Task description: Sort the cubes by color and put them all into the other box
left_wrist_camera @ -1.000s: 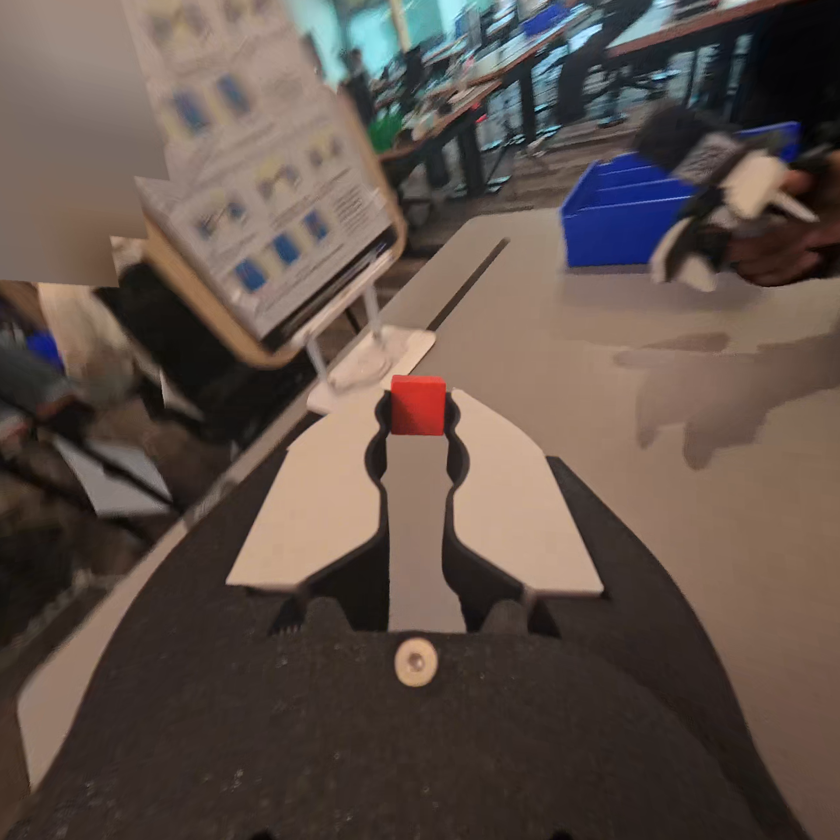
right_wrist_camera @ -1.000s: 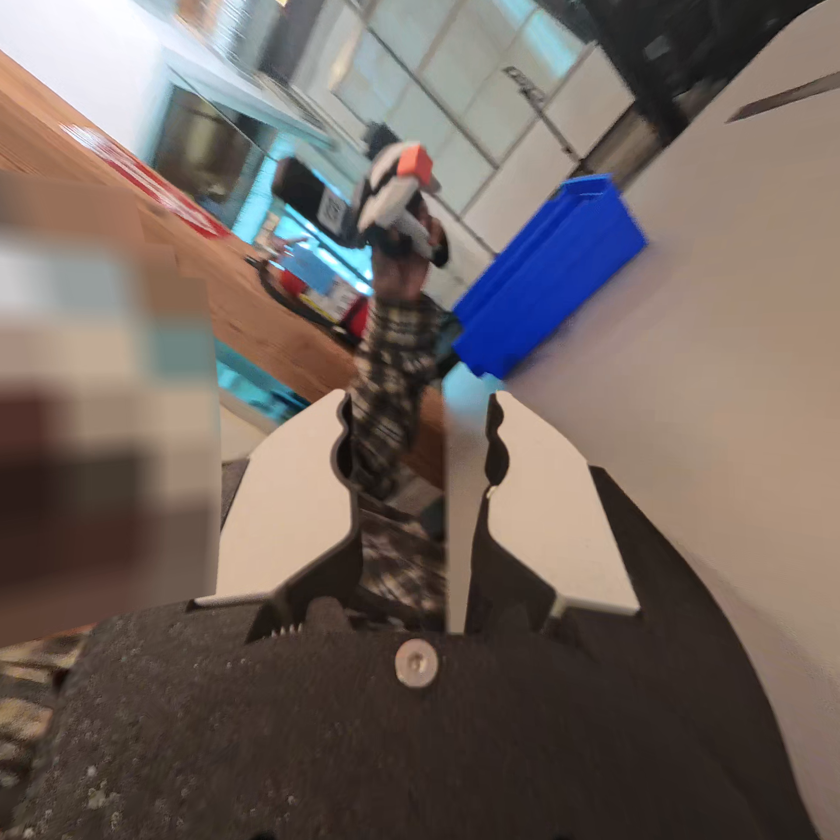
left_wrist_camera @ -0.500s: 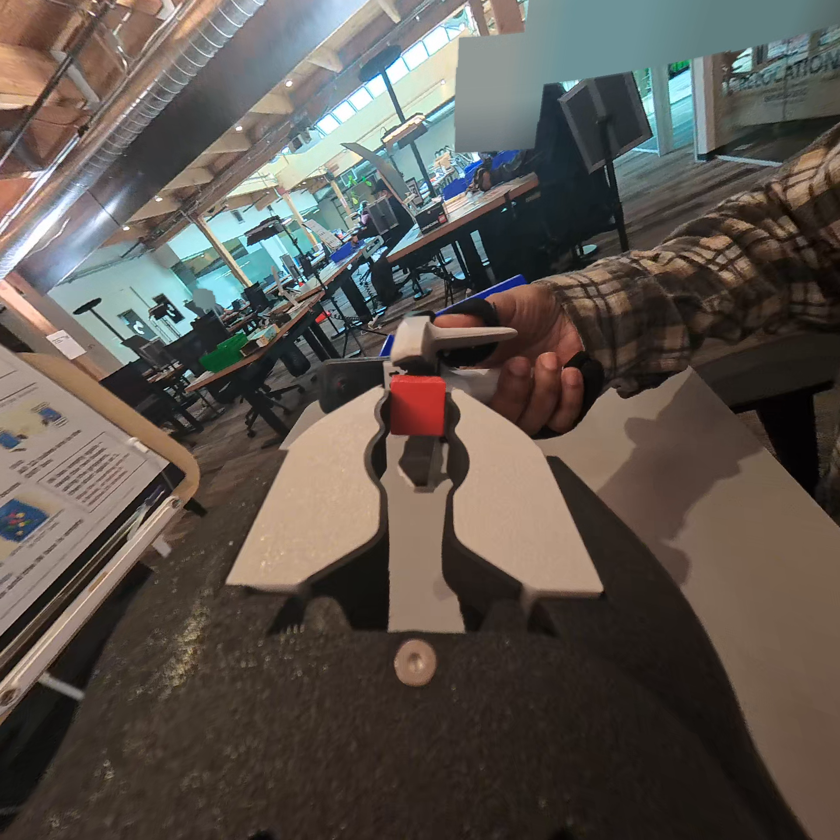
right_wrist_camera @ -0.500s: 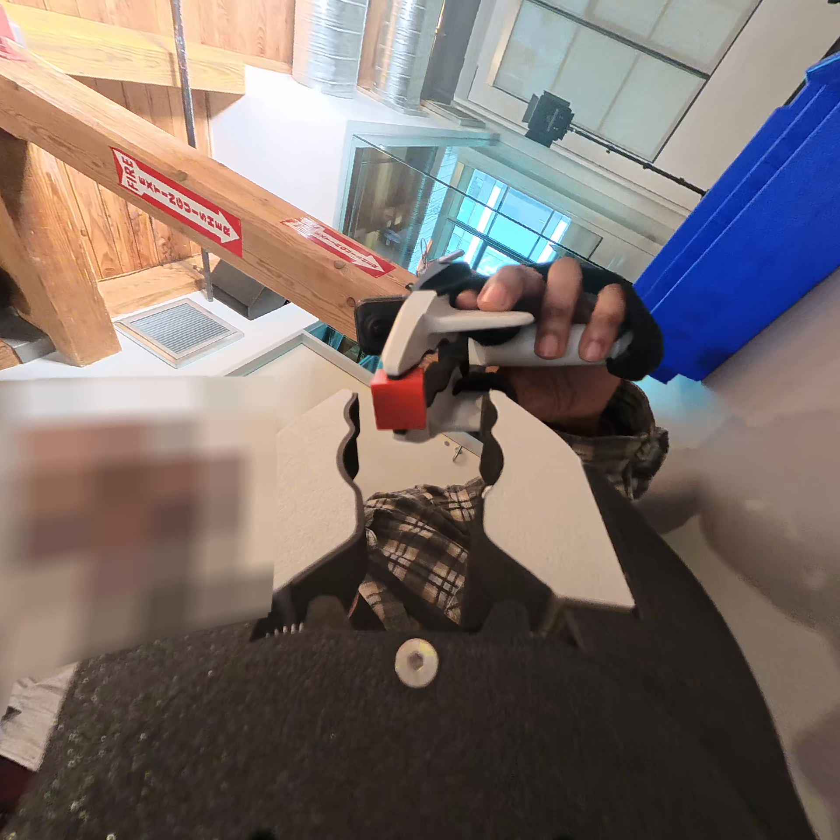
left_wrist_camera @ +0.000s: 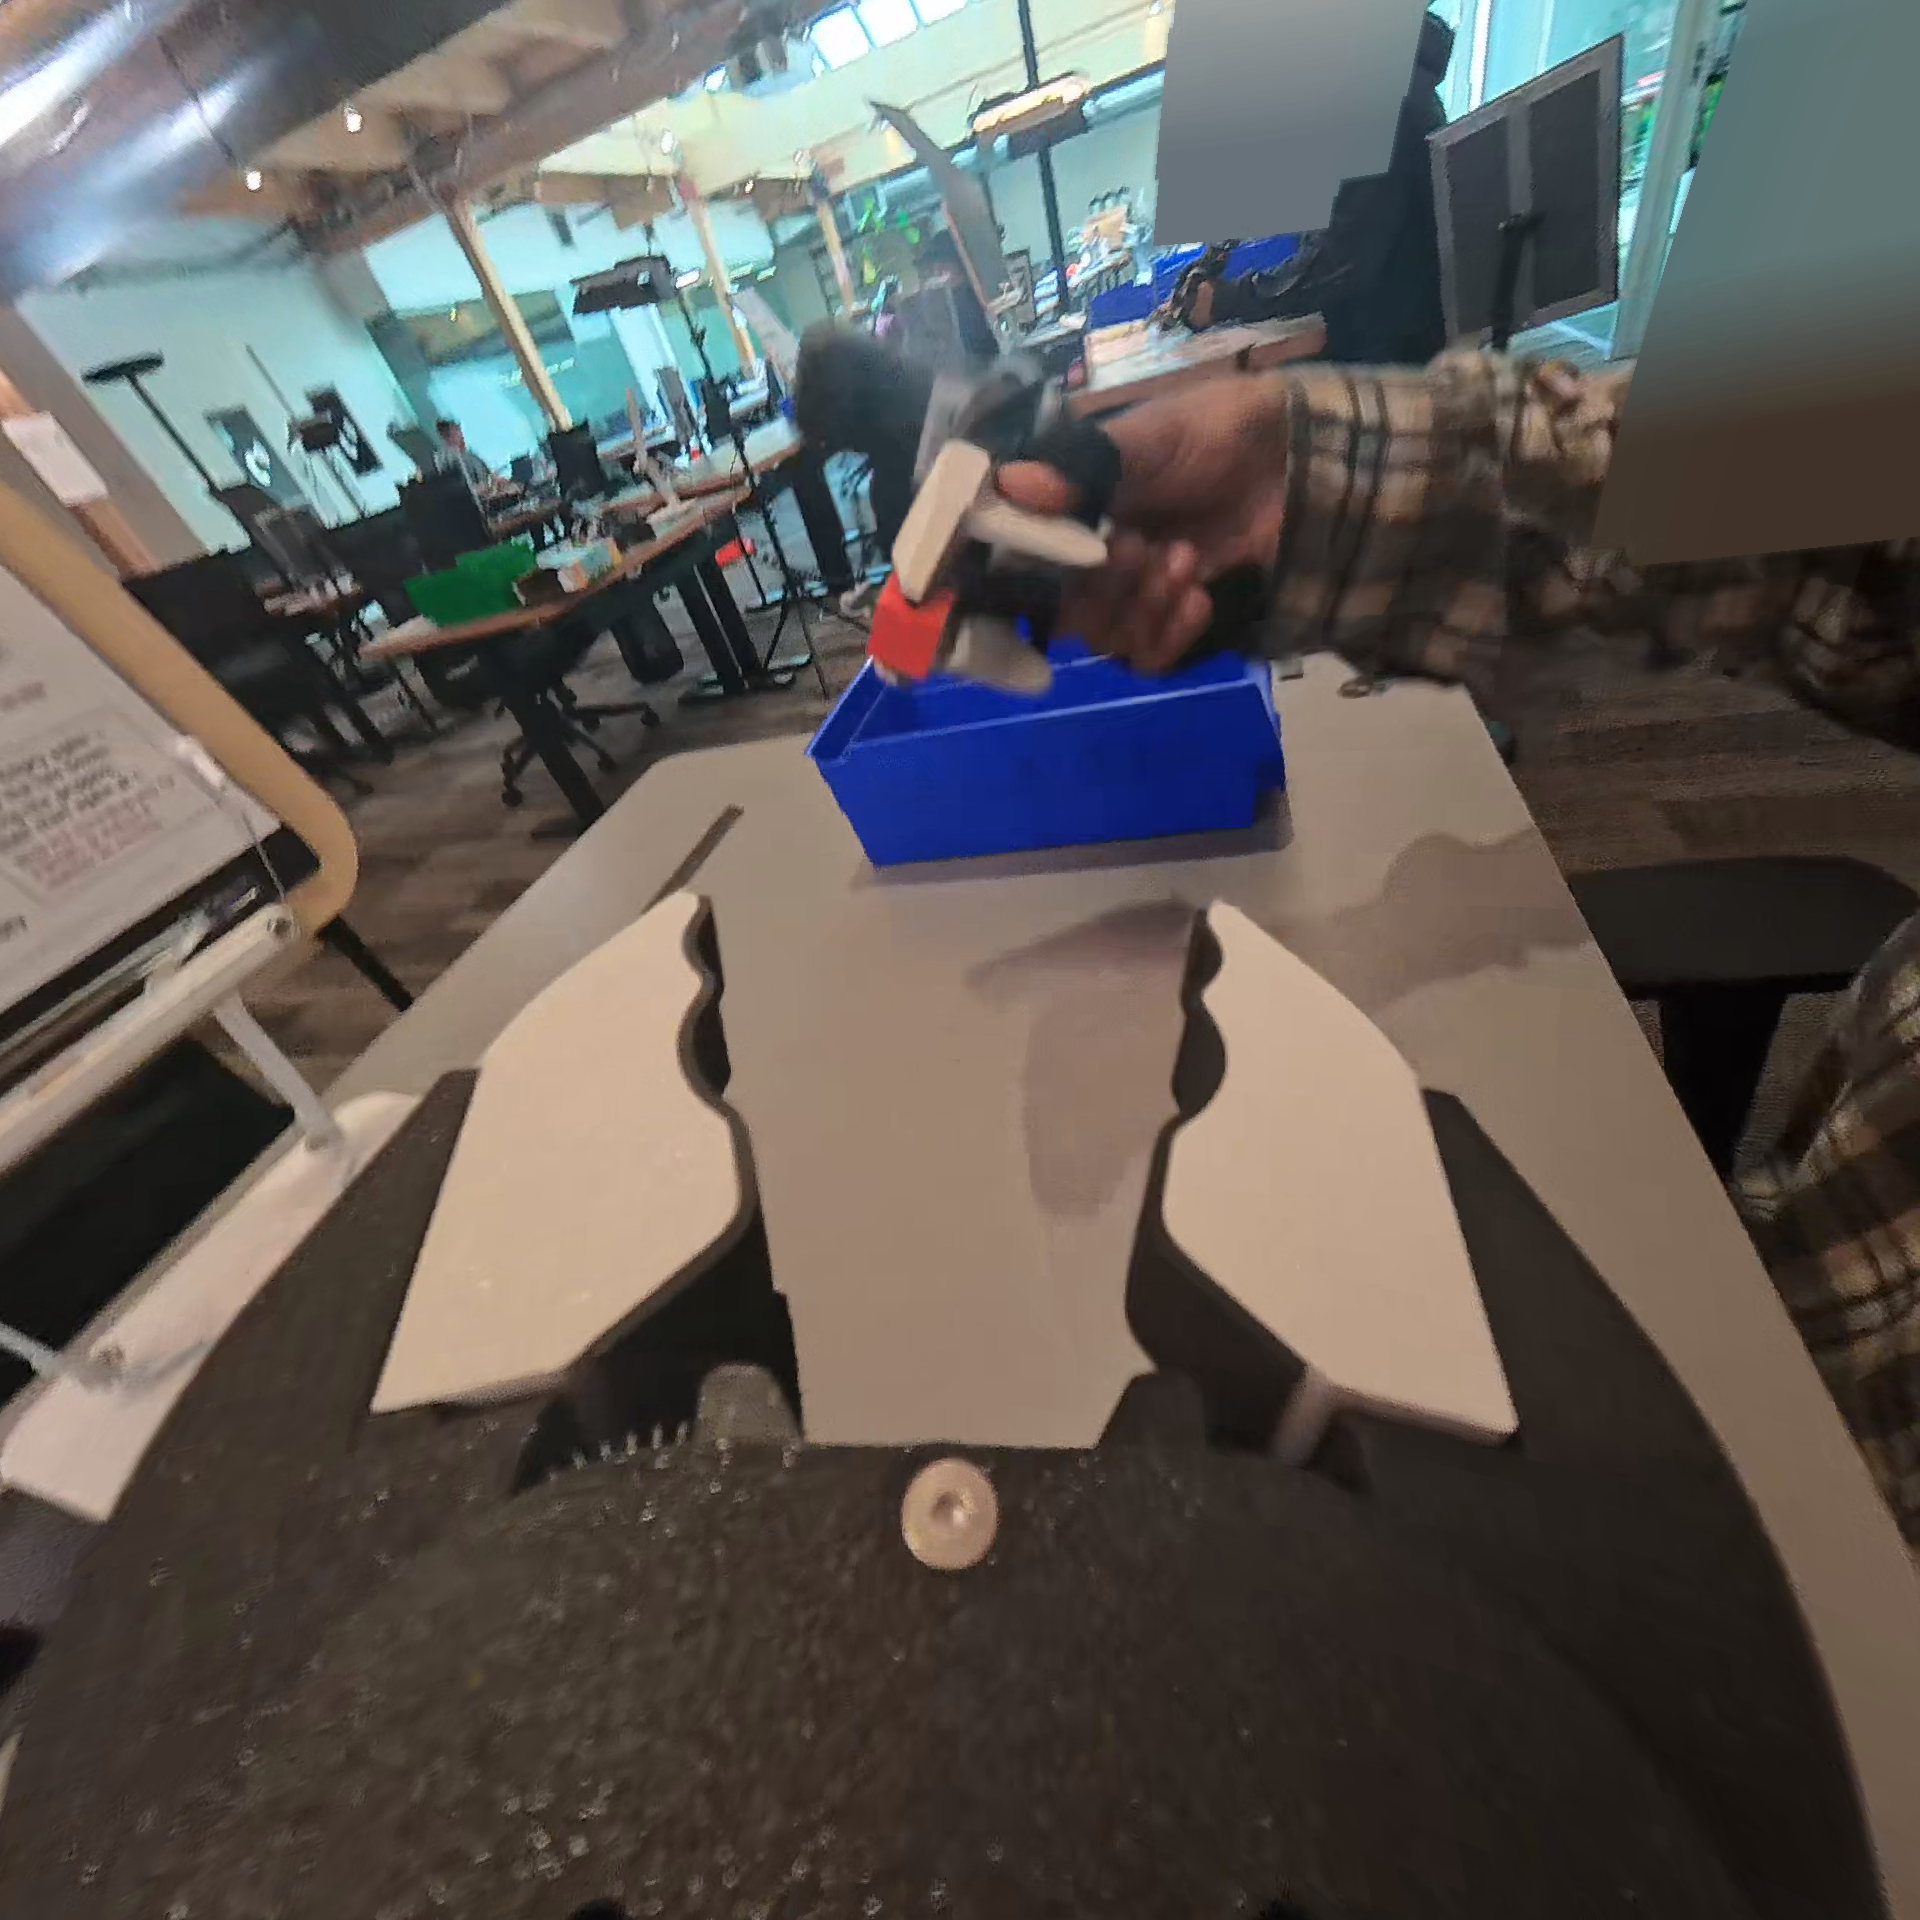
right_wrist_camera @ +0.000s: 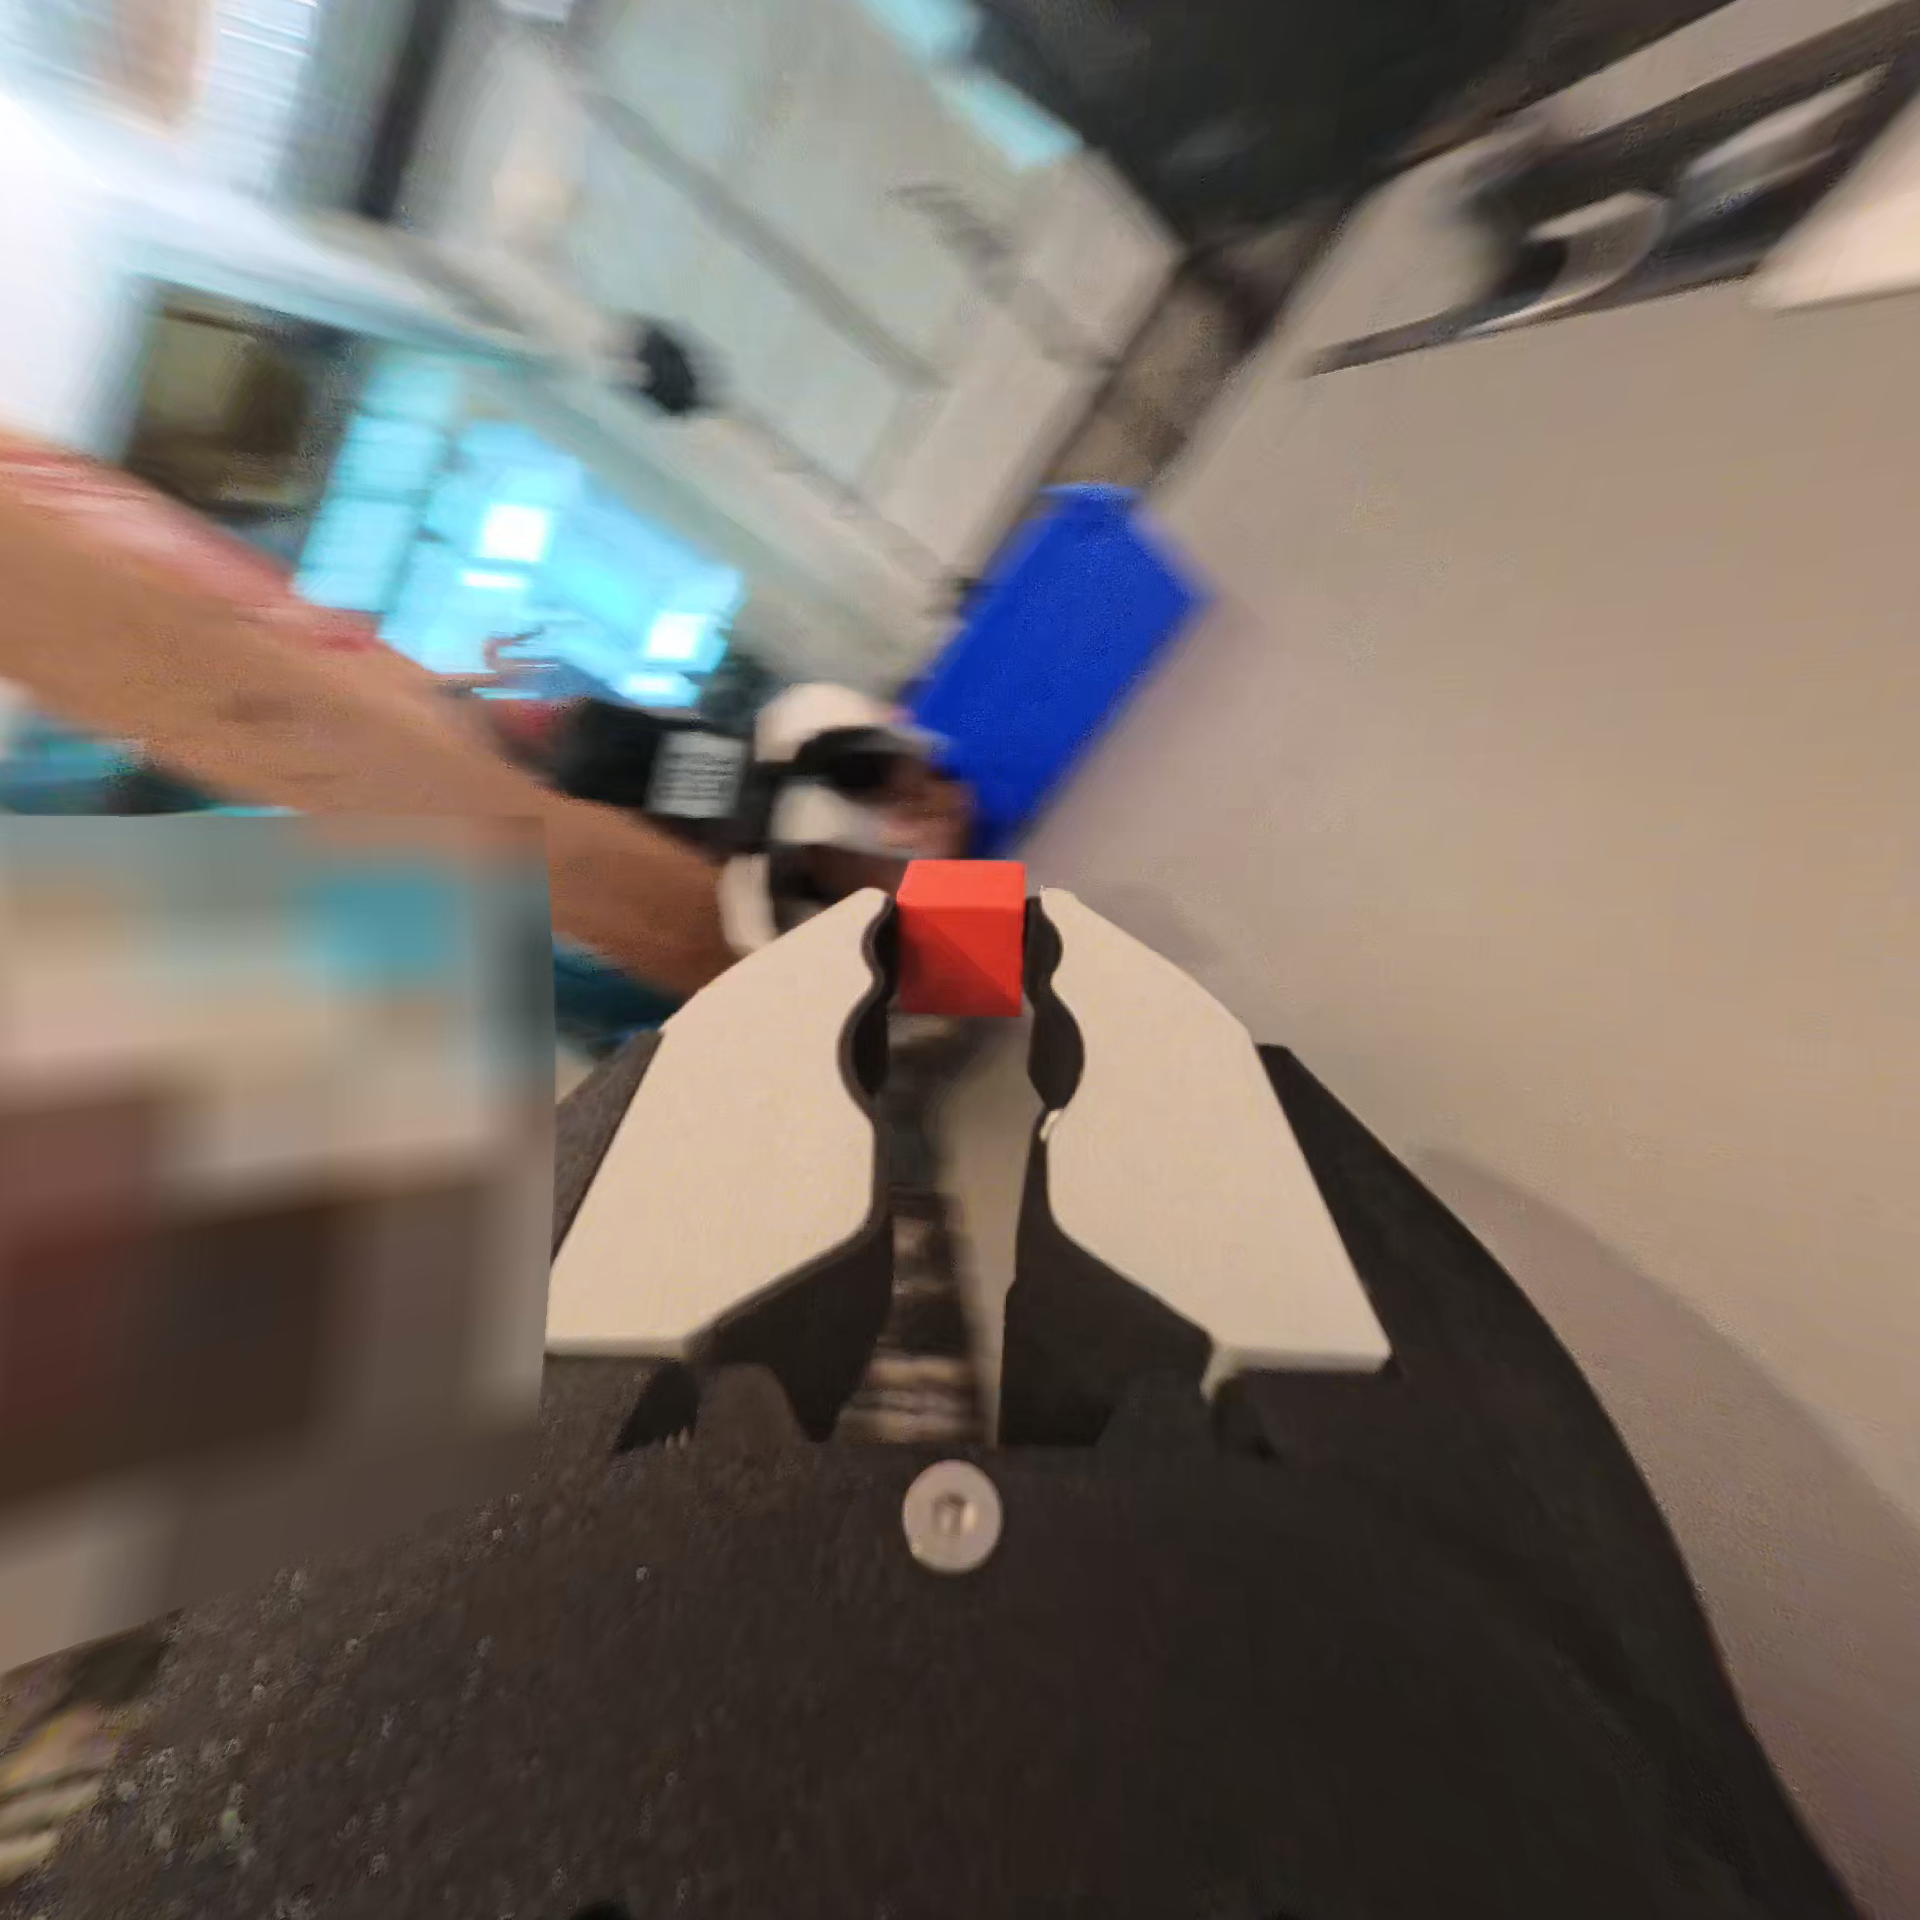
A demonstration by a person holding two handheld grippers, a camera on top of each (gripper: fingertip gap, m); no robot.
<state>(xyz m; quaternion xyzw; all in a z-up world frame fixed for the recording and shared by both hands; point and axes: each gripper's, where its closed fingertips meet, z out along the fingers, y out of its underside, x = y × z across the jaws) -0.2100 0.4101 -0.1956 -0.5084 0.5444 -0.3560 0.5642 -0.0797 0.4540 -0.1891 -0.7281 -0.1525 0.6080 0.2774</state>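
Cube point(right_wrist_camera: 958, 951), red, is riding pinched in the right gripper's point(left_wrist_camera: 940, 634) closed jaws over the far blue box point(left_wrist_camera: 1049, 764), seemingly for dropping in, while the left gripper point(left_wrist_camera: 951, 1023) is waiting nearby, jaws spread wide and empty.

A grey table point(left_wrist_camera: 935, 1091) — a blue box point(left_wrist_camera: 1060, 779) rests on its far end.

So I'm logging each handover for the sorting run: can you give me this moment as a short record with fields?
left gripper: open, nothing between its fingers, above the grey table
right gripper: shut on the red cube
cube position: in the left wrist view, the red cube hangs over the near left corner of the blue box
blue box contents: inside mostly hidden, cannot tell
other items: a stand with a printed sheet at the table's left edge
image quality: right wrist view is motion-blurred
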